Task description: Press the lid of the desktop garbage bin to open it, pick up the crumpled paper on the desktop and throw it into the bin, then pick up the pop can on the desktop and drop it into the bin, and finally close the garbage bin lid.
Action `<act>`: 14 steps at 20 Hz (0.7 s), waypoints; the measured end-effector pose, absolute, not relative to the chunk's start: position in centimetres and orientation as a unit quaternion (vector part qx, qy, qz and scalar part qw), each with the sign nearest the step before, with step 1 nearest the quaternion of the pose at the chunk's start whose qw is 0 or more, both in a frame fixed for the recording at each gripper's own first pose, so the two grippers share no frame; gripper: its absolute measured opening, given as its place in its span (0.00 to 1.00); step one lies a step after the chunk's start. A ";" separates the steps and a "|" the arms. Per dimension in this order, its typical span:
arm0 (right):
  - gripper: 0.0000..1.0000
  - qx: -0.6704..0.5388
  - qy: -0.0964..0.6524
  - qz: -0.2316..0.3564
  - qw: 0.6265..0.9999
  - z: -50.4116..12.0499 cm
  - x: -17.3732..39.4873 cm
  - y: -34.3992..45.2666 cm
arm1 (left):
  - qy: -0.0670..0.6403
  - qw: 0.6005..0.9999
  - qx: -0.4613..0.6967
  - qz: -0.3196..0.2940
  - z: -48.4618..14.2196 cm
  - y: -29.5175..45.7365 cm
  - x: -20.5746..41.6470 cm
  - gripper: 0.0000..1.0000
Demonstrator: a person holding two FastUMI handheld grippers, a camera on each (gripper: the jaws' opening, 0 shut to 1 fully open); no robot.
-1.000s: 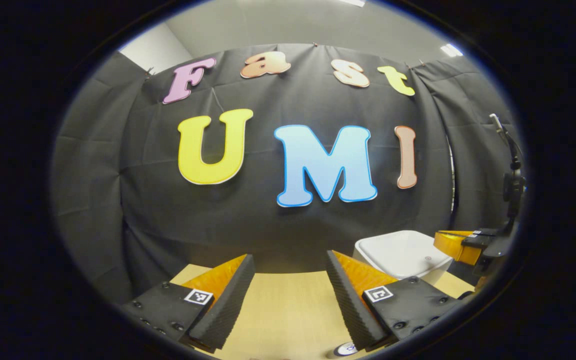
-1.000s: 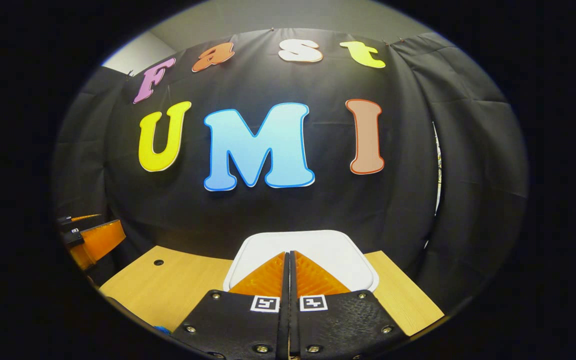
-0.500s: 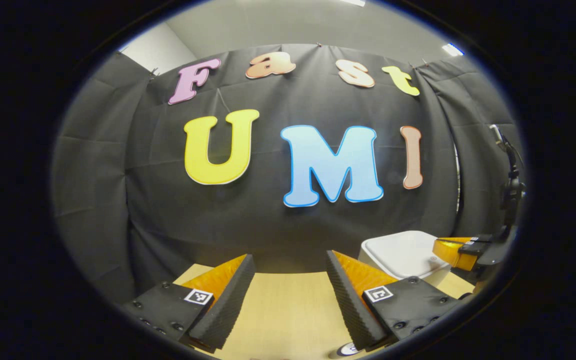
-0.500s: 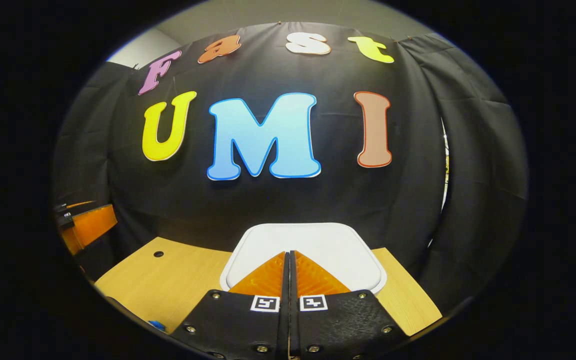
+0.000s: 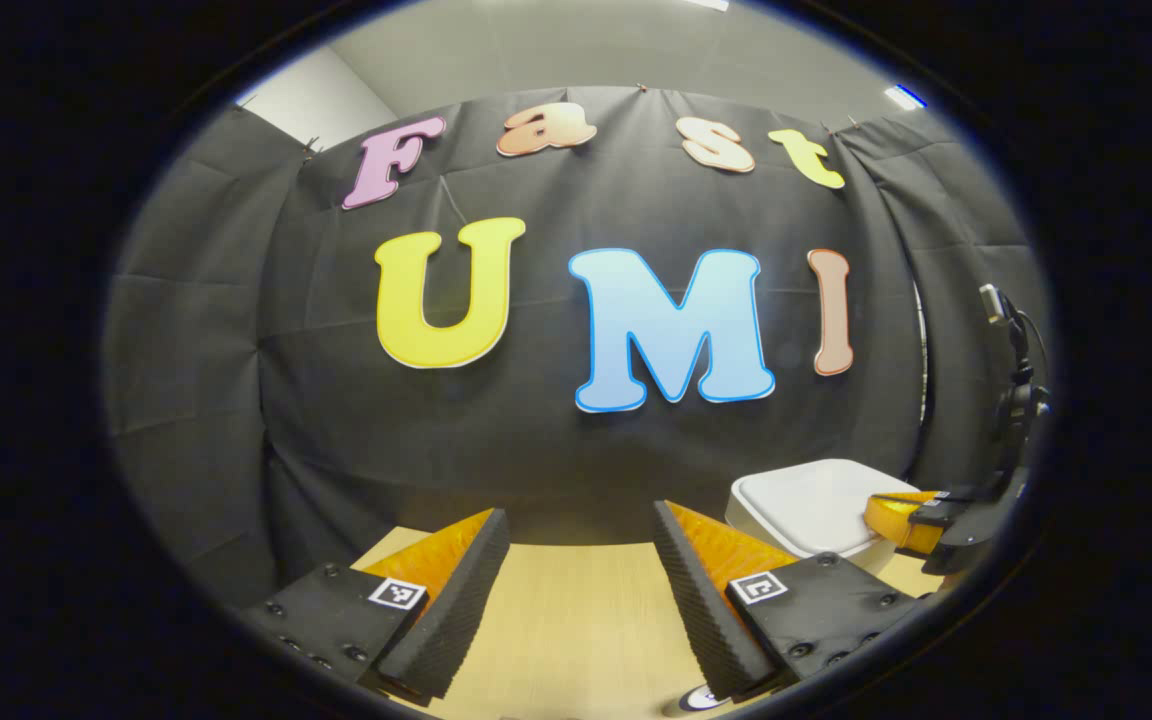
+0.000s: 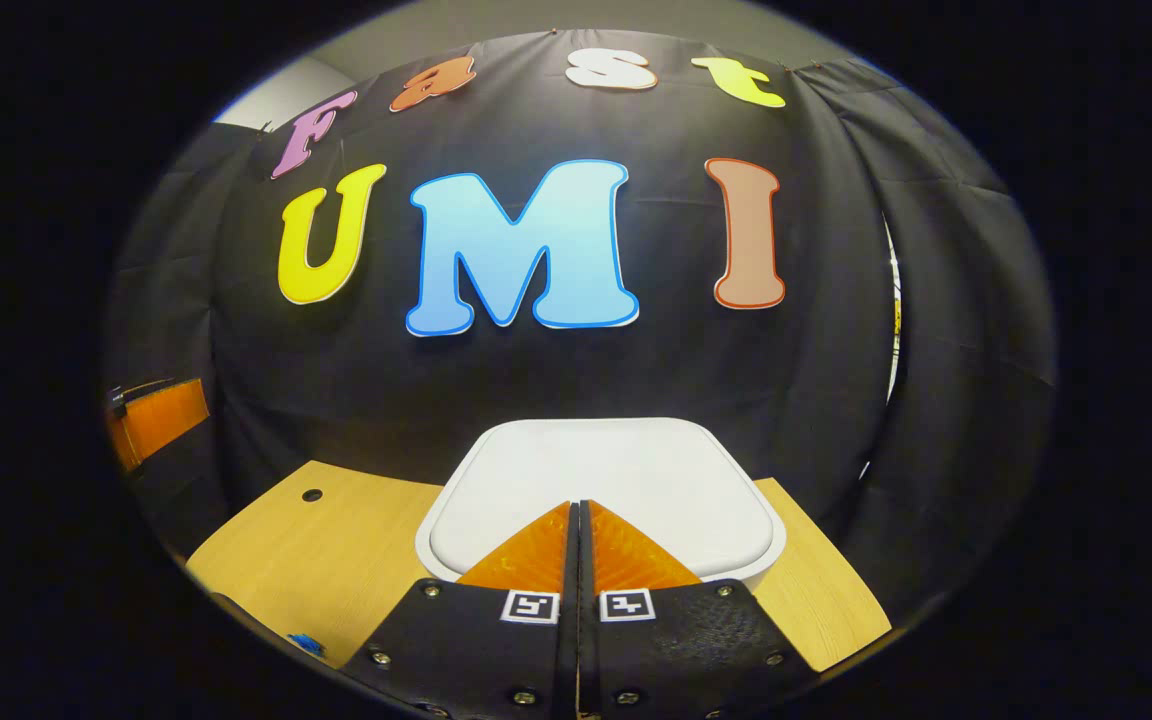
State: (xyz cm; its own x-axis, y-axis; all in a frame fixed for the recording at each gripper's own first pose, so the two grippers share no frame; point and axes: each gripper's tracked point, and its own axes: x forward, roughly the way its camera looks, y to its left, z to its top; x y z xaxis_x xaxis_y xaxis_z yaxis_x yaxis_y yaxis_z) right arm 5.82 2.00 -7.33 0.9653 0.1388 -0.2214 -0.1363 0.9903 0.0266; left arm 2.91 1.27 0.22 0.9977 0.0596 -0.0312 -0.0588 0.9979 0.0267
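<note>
The white garbage bin (image 6: 601,475) stands at the back of the wooden table (image 6: 336,560) with its lid down. My right gripper (image 6: 578,508) is shut with nothing between its fingers, its tips over the front part of the lid; I cannot tell whether they touch. In the left gripper view the bin (image 5: 811,500) sits at the right, with the right gripper (image 5: 898,520) at its far side. My left gripper (image 5: 576,515) is open and holds nothing, above the table (image 5: 576,620). A small round object (image 5: 701,697) peeks in at the bottom edge, mostly hidden.
The black cloth wall hangs close behind the bin and the table's back edge. A small hole (image 6: 312,495) marks the tabletop left of the bin, and a blue scrap (image 6: 304,643) lies near the front. My left gripper (image 6: 156,420) shows at the far left.
My right gripper has moved forward and down toward the bin lid, which now looks larger and nearer. My left gripper has hardly moved and stays open.
</note>
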 end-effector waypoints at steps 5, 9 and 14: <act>0.01 0.019 0.108 0.072 0.991 -7.6 5.8 2.0 | 0.021 0.999 0.007 0.029 0.2 0.9 2.8 0.95; 0.01 0.029 0.097 0.069 0.992 -8.0 5.8 2.1 | 0.023 0.999 0.005 0.030 0.2 0.9 2.6 0.95; 0.01 0.022 0.095 0.074 0.992 -8.2 5.8 2.1 | 0.025 0.999 -0.001 0.031 0.0 1.0 2.1 0.95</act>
State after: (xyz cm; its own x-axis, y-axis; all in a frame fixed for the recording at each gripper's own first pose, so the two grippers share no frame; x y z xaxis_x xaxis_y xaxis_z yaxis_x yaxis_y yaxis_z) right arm 5.84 2.12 -8.22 0.9709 0.1506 -0.1861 -0.1422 0.9882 0.0578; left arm 2.07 1.00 0.05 0.9969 0.0617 -0.0498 -0.0618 0.9981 0.0001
